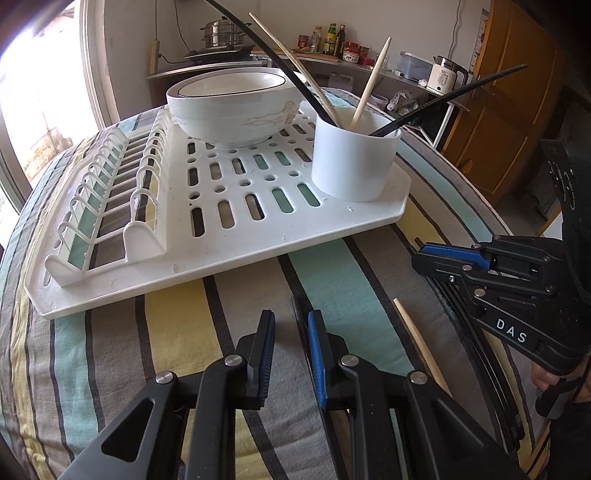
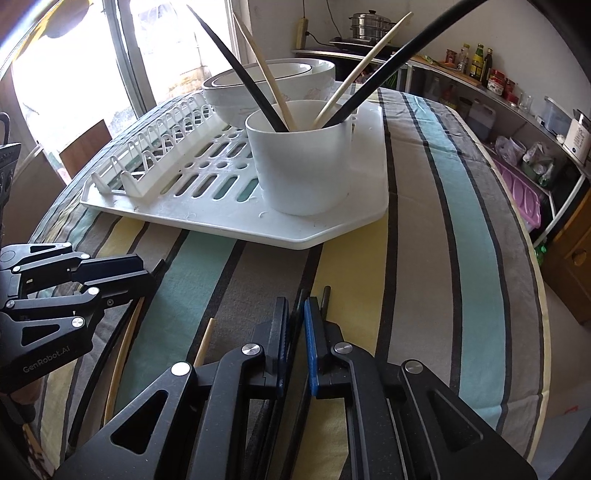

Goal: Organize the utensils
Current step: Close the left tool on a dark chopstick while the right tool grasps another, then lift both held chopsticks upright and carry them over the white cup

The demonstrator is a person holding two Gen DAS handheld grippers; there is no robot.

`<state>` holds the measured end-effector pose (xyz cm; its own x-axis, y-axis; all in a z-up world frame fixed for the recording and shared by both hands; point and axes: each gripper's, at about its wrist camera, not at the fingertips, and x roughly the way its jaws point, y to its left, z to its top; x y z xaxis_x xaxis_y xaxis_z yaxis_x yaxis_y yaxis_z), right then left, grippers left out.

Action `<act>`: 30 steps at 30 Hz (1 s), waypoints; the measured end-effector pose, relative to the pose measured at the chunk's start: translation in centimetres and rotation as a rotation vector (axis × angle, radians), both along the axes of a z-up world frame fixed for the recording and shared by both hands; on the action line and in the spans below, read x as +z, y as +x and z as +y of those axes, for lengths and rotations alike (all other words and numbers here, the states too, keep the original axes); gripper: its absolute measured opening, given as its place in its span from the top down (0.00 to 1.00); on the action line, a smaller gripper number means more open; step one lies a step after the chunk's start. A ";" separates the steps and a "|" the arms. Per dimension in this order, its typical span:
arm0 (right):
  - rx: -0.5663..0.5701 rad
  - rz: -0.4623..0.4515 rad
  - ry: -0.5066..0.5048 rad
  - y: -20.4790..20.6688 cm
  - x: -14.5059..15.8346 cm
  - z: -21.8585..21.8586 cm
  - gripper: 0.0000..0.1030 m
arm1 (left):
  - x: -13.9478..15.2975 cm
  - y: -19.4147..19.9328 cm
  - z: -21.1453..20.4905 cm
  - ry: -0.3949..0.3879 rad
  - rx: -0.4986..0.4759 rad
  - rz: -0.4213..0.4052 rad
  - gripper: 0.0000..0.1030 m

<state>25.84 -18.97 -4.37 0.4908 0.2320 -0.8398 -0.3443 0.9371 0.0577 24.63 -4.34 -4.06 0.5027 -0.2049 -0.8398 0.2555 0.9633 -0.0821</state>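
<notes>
A white utensil cup (image 1: 354,162) (image 2: 303,166) stands on the near right corner of a white dish rack (image 1: 221,240) and holds two black and two wooden chopsticks. My left gripper (image 1: 291,321) is open low over the striped cloth. A black chopstick (image 1: 296,306) lies between its fingers, close to the blue pad. To its right, my right gripper (image 2: 295,306) (image 1: 419,258) is shut on a black chopstick (image 2: 295,325) that lies on the cloth. A second black chopstick (image 2: 325,295) lies just outside its right finger. Loose wooden chopsticks (image 1: 417,339) (image 2: 205,343) rest between the two grippers.
Stacked white bowls (image 1: 232,107) sit at the back of the rack, beside its plate slots (image 1: 110,192). The table edge (image 2: 532,236) curves along the right. Beyond it stands a shelf with bottles (image 2: 476,62), a kettle (image 1: 445,75) and a steamer pot (image 1: 221,35).
</notes>
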 end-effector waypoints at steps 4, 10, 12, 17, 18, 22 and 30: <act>0.001 0.003 -0.016 0.3 0.0 0.3 0.93 | 0.0 0.2 -0.6 0.040 -0.015 -0.007 0.83; 0.001 -0.001 -0.008 0.2 0.1 0.3 0.95 | -0.1 0.7 -0.4 0.049 -0.001 -0.018 0.95; -0.001 -0.011 0.003 0.1 0.4 0.2 0.95 | -0.1 0.7 -0.2 0.043 0.003 -0.020 0.95; -0.003 -0.065 0.024 -0.8 2.2 -0.1 0.96 | 0.9 0.4 0.3 0.022 0.015 -0.051 0.96; -0.004 -0.078 0.032 -1.0 2.7 -0.2 0.96 | 1.3 0.3 0.5 0.015 0.016 -0.062 0.96; -0.009 -0.141 0.063 -1.8 5.1 -0.6 0.96 | 3.4 -0.2 1.1 -0.008 0.025 -0.107 0.96; -0.020 -0.293 0.123 -3.9 10.9 -1.4 0.96 | 8.9 -1.9 2.7 -0.060 0.047 -0.218 0.96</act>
